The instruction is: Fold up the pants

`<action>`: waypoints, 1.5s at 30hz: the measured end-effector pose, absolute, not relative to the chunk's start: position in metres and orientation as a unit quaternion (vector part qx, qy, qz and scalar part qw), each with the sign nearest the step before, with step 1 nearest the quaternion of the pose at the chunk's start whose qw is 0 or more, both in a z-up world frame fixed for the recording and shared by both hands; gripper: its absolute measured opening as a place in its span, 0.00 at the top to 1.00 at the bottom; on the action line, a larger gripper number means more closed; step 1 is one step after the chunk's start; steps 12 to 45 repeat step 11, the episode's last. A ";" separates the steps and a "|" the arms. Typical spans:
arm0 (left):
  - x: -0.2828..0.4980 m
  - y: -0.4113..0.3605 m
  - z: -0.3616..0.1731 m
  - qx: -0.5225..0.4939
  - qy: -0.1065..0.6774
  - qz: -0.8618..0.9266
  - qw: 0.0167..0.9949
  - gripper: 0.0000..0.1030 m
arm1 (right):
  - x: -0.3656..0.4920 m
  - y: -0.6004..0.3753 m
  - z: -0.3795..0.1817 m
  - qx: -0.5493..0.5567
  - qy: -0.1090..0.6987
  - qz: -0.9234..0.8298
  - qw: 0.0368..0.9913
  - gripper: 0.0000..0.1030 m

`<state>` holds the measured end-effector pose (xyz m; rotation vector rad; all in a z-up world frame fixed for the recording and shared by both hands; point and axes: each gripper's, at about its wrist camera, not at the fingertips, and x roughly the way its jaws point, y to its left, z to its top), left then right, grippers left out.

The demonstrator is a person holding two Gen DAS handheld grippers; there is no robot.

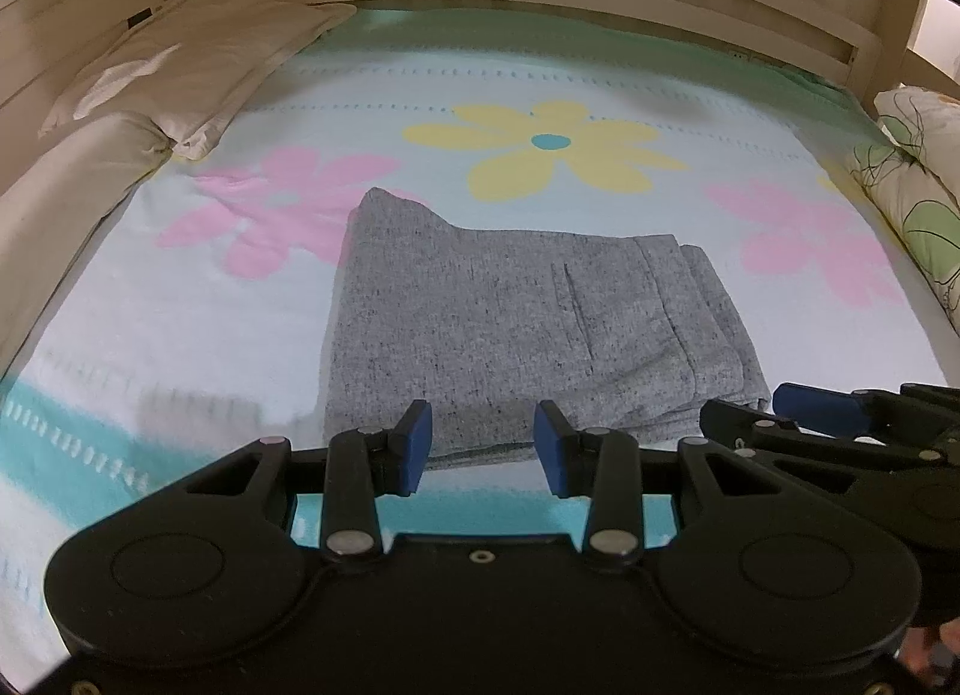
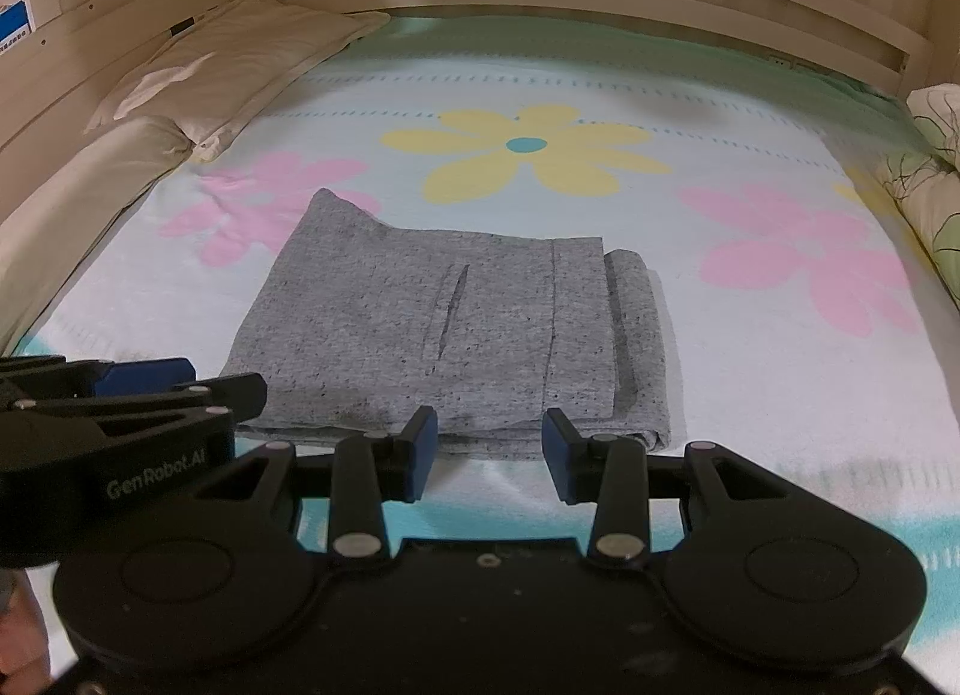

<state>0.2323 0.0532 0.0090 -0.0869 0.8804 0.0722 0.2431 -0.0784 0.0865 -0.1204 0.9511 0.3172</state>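
Just beyond both tools (image 1: 483,443) (image 2: 489,452), folded pants (image 1: 510,323)

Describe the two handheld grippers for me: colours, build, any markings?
Both match: the left gripper and right gripper have matte black bodies with round housings either side, black linkage arms on silver pivot pins, and blue pads on the fingers. The left one's side reads "GenRobot.AI" in pale lettering. No cables or sleeves show.

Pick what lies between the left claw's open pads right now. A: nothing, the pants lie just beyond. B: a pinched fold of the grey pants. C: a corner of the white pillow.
A: the left claw stands open with empty pads, the folded grey pants flat on the bedsheet beyond.
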 end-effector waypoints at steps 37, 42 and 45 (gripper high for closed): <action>0.231 0.057 0.008 -0.058 0.420 0.028 0.905 0.53 | 0.242 -0.075 0.085 -0.061 0.454 0.155 0.875 0.60; 0.231 0.057 0.008 -0.058 0.420 0.028 0.905 0.53 | 0.242 -0.075 0.085 -0.061 0.454 0.155 0.875 0.60; 0.231 0.057 0.008 -0.058 0.420 0.028 0.905 0.53 | 0.242 -0.075 0.085 -0.061 0.454 0.155 0.875 0.60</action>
